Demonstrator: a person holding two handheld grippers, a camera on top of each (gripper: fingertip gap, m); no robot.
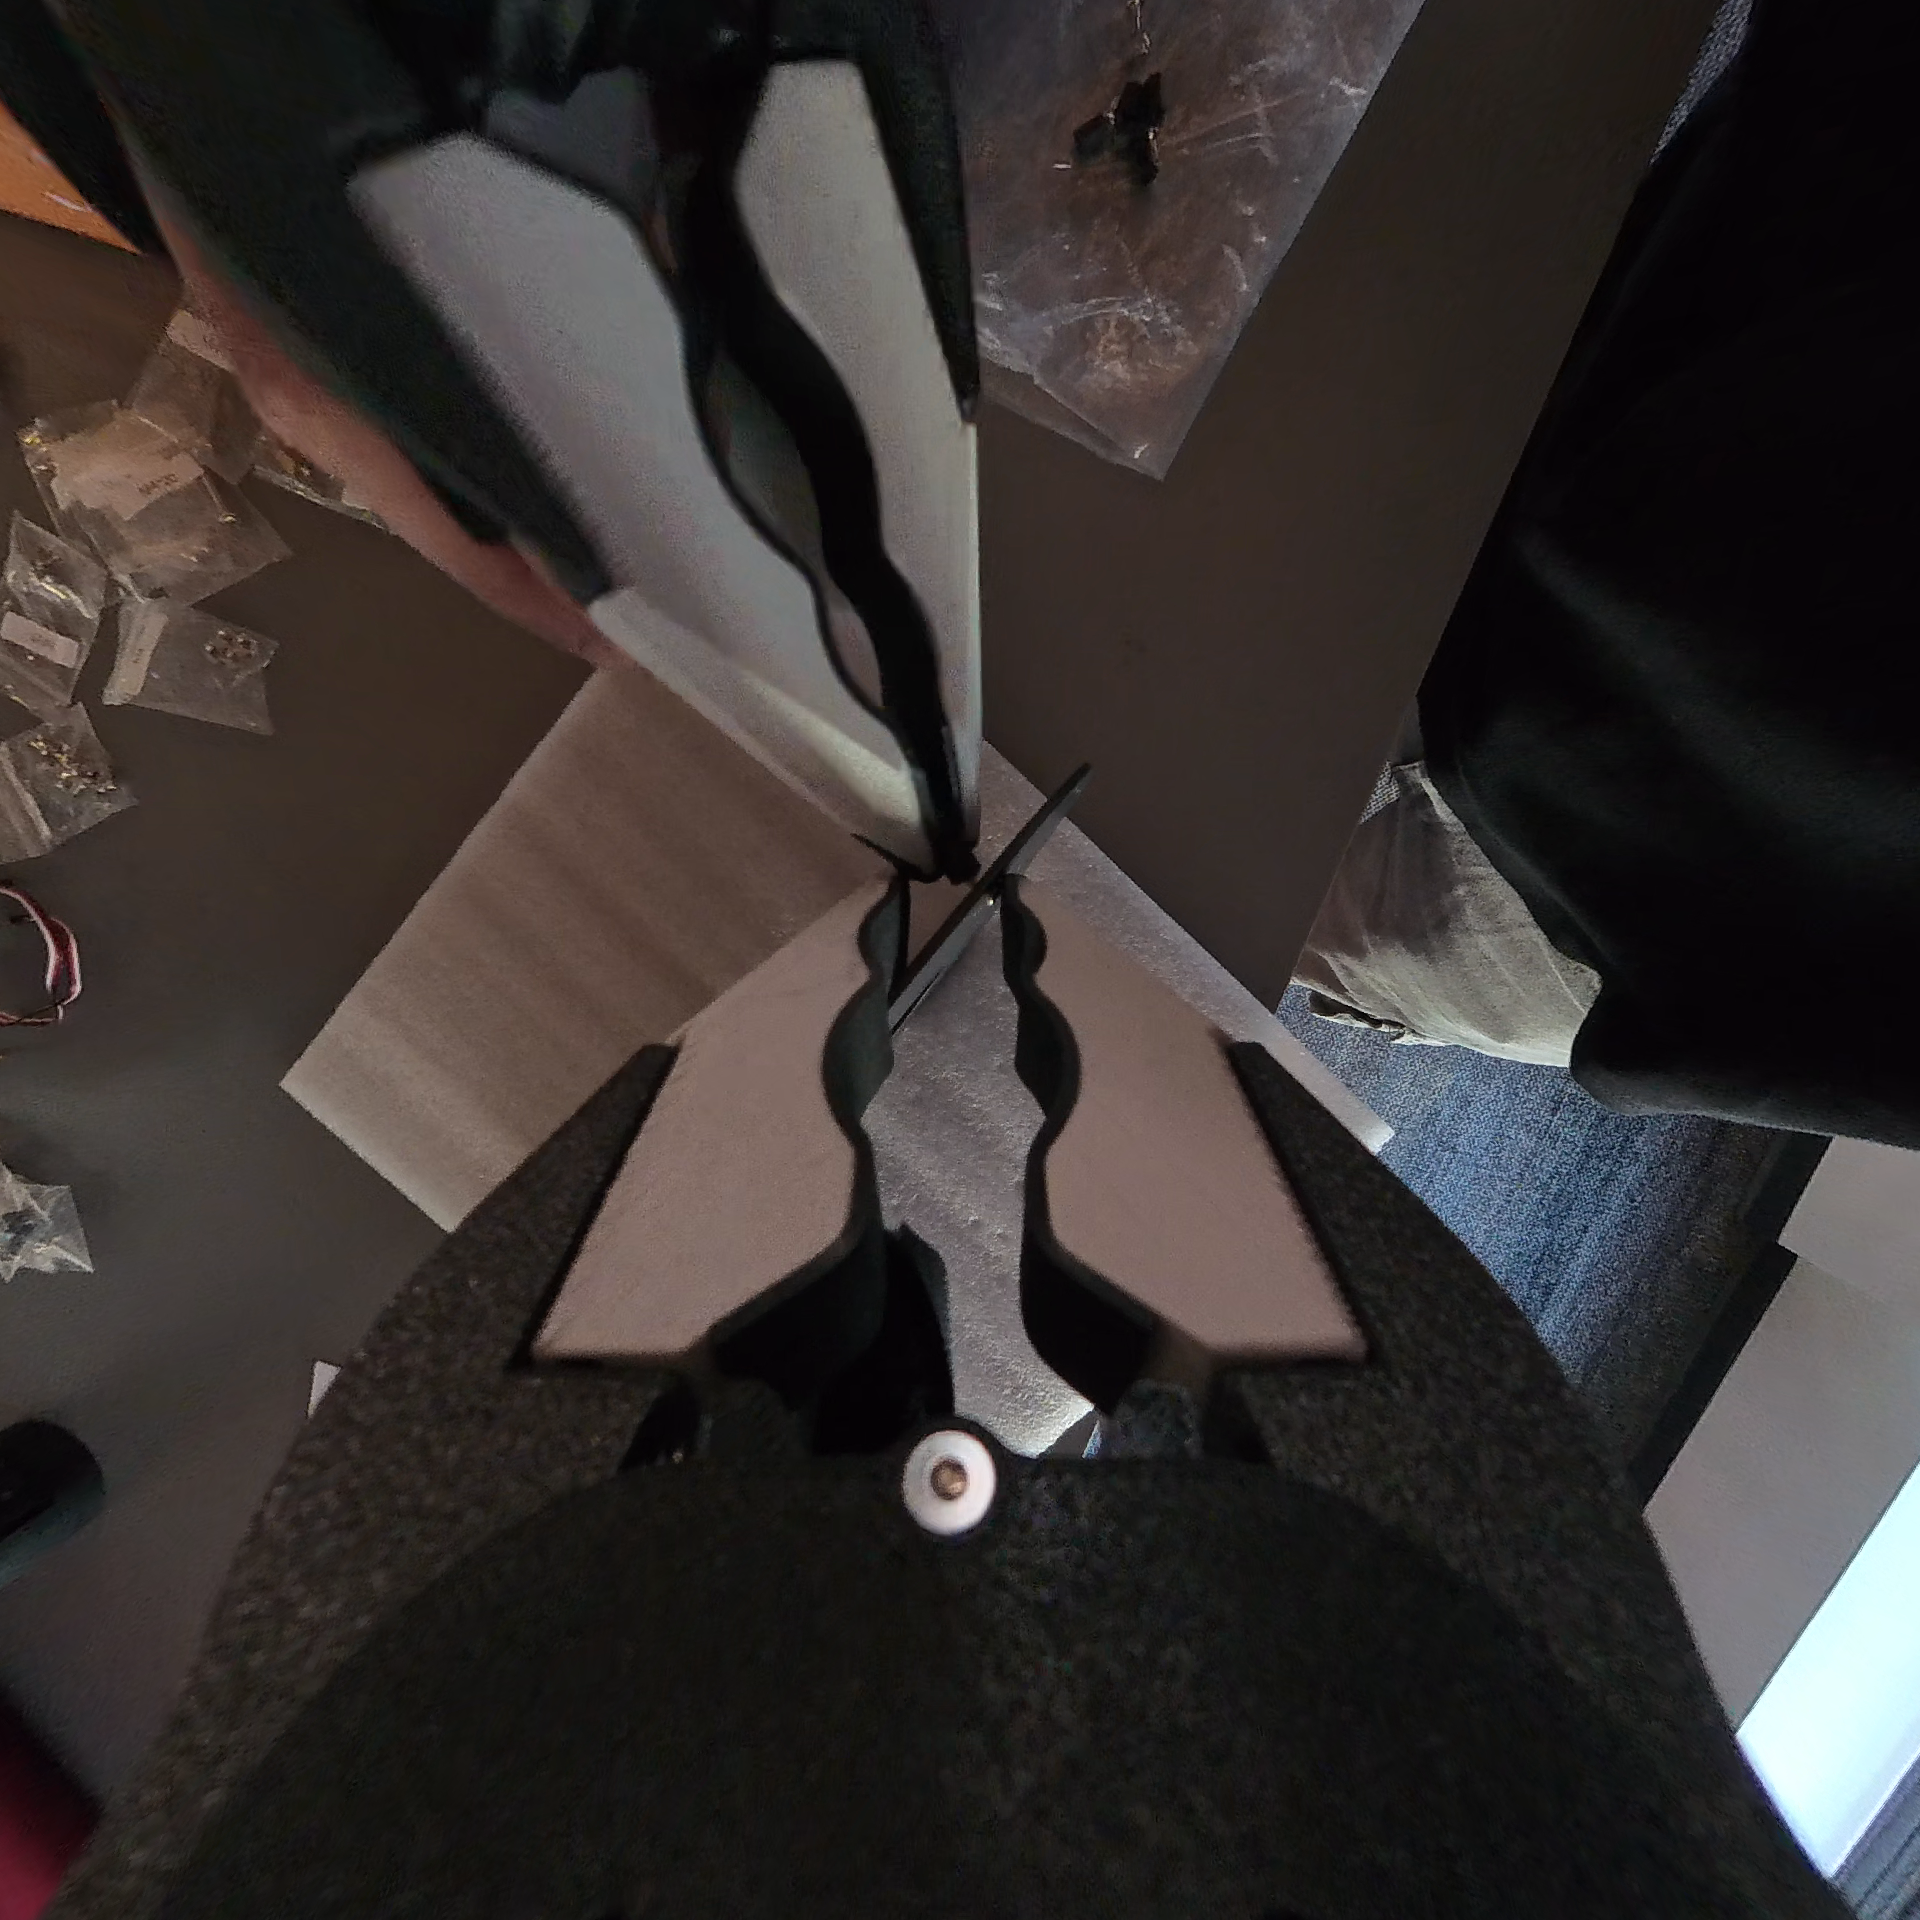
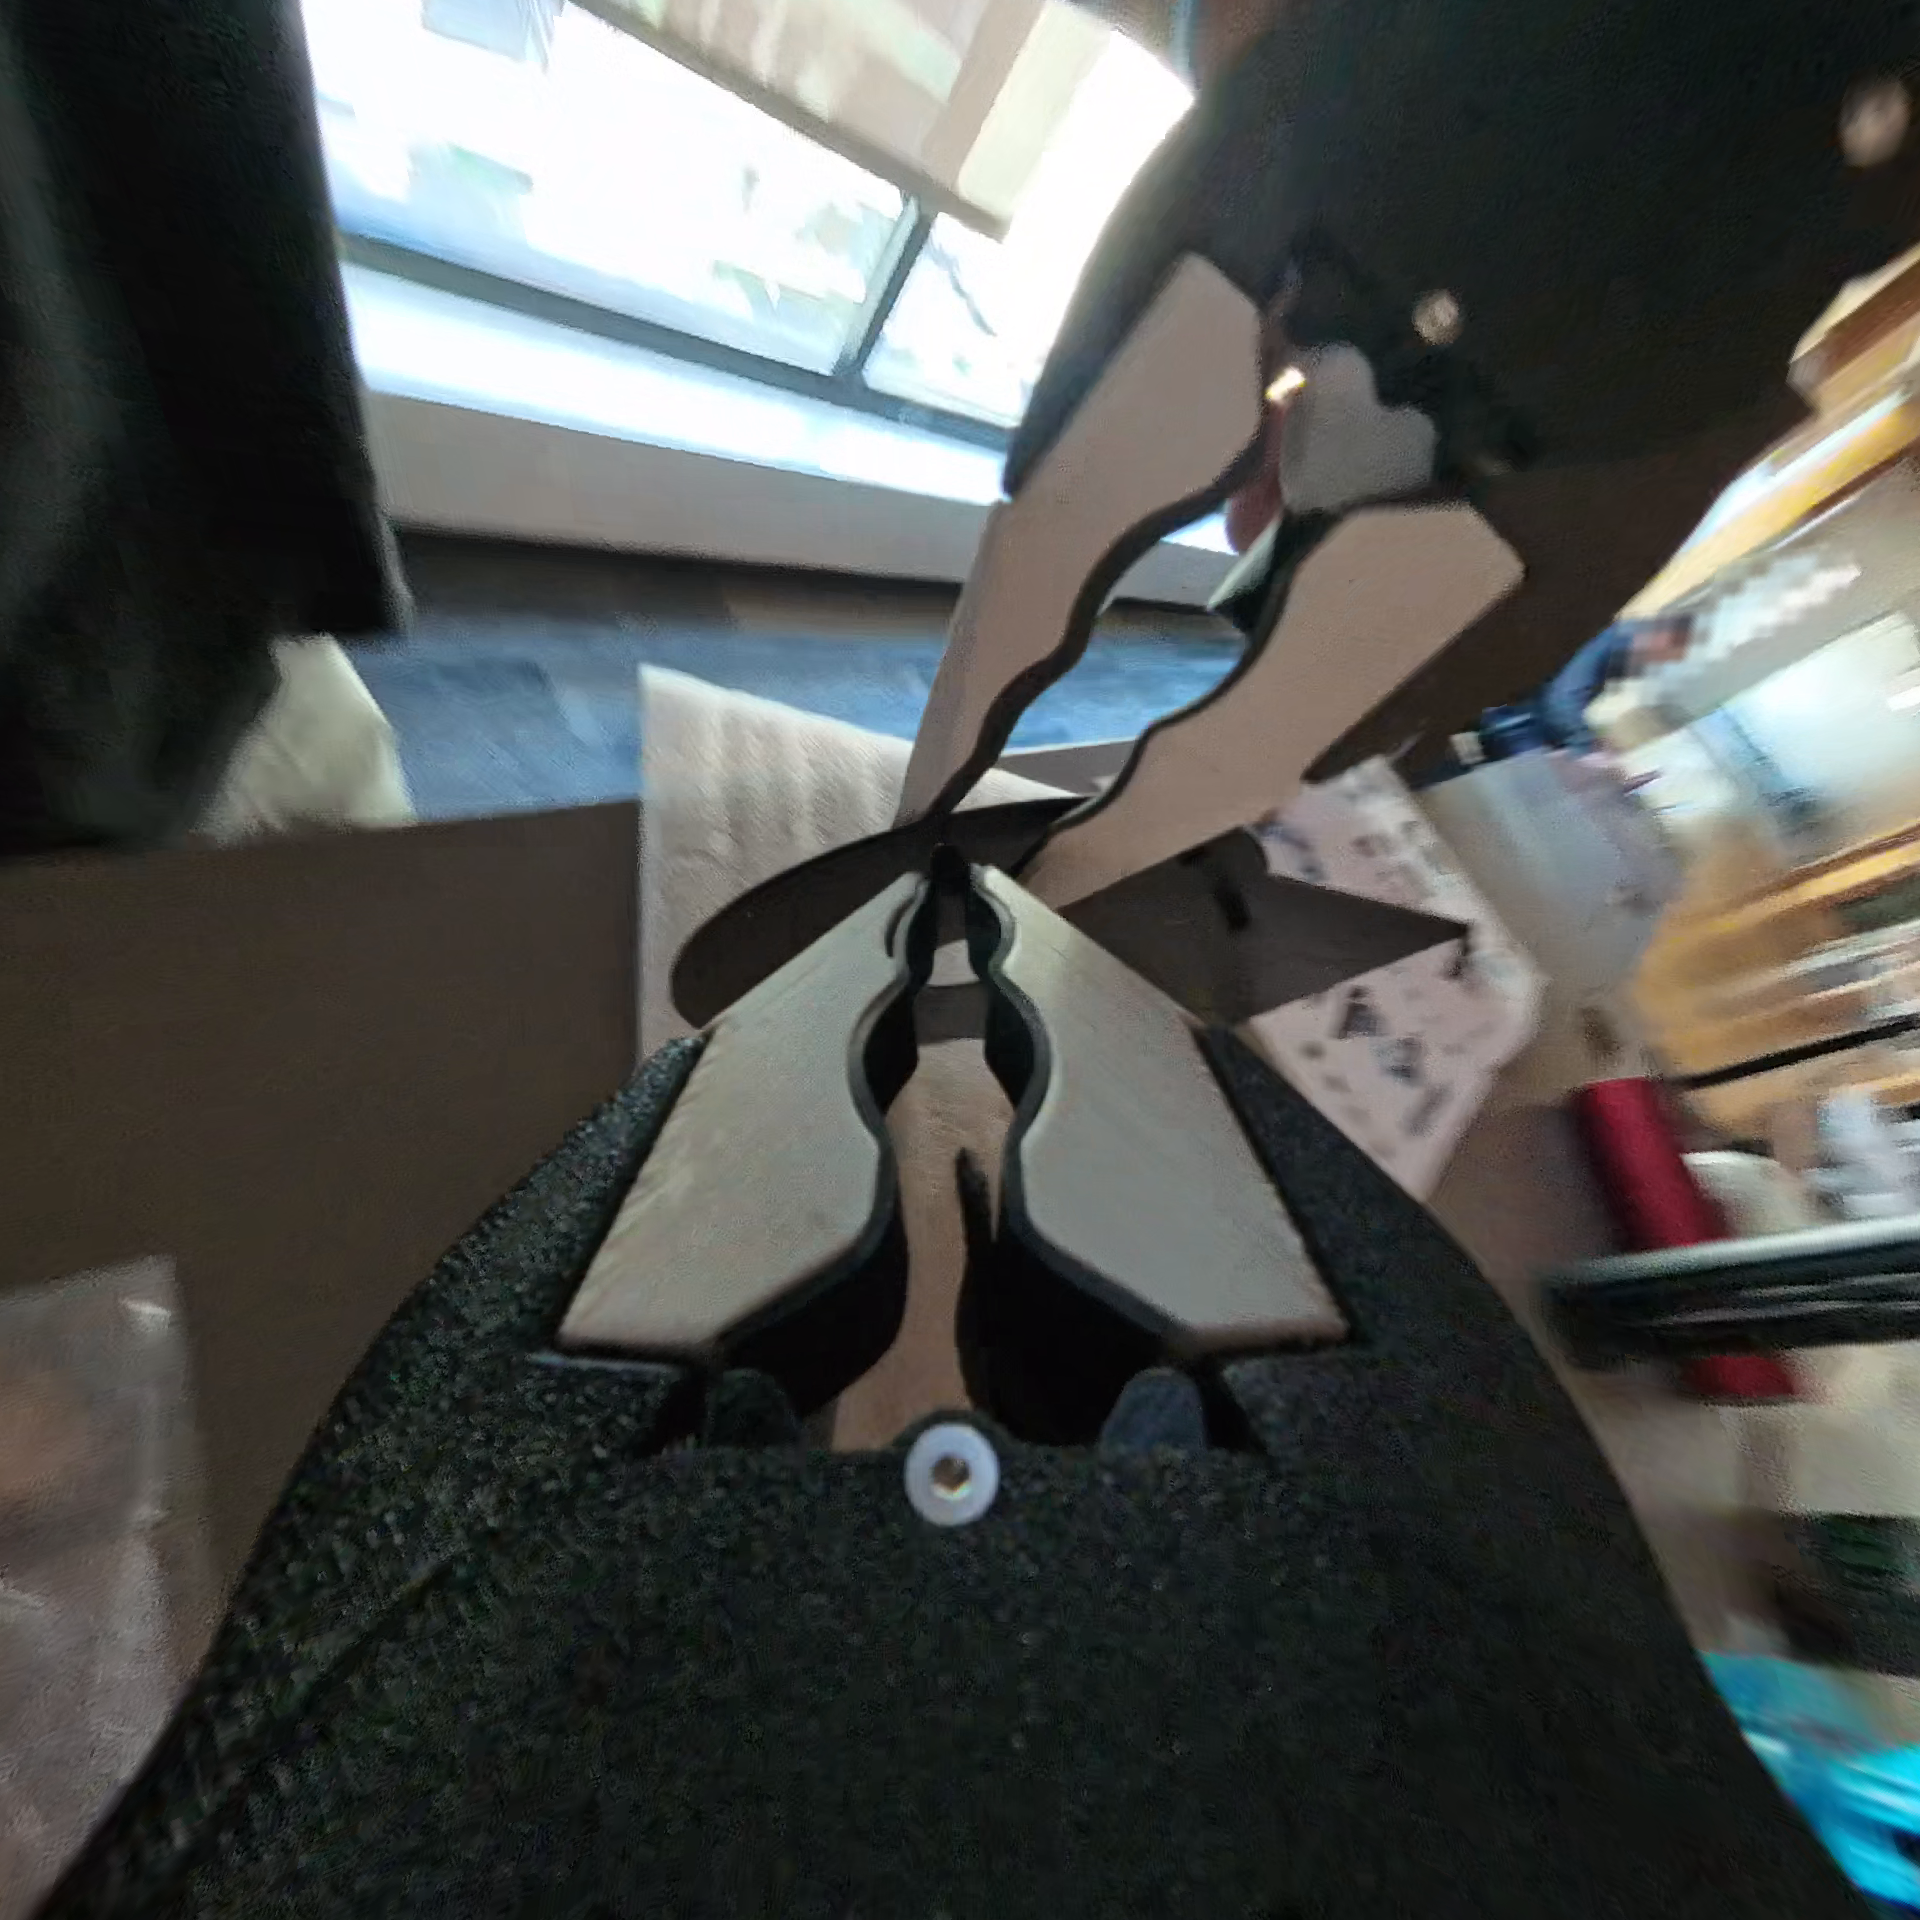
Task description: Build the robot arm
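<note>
A thin black flat plate (image 2: 779,920) with a rounded end is held in the air above a white foam sheet (image 2: 748,769). My right gripper (image 2: 945,868) is shut on the plate's edge, fingertips meeting. In the left wrist view it comes down from the top (image 1: 951,857), and the plate shows edge-on as a thin dark line (image 1: 1044,828). My left gripper (image 1: 954,896) is slightly open, its two fingertips on either side of the plate, tip to tip with the right gripper. In the right wrist view the left gripper (image 2: 982,842) reaches in from the upper right.
The foam sheet (image 1: 468,935) lies on a dark table (image 1: 312,831). Several small clear bags of hardware (image 1: 104,582) lie at the left and a larger clear bag (image 1: 1122,260) lies farther off. A person in dark clothing (image 1: 1662,623) is at the right, above blue carpet (image 1: 1507,1195). A red object (image 2: 1662,1195) shows at the right.
</note>
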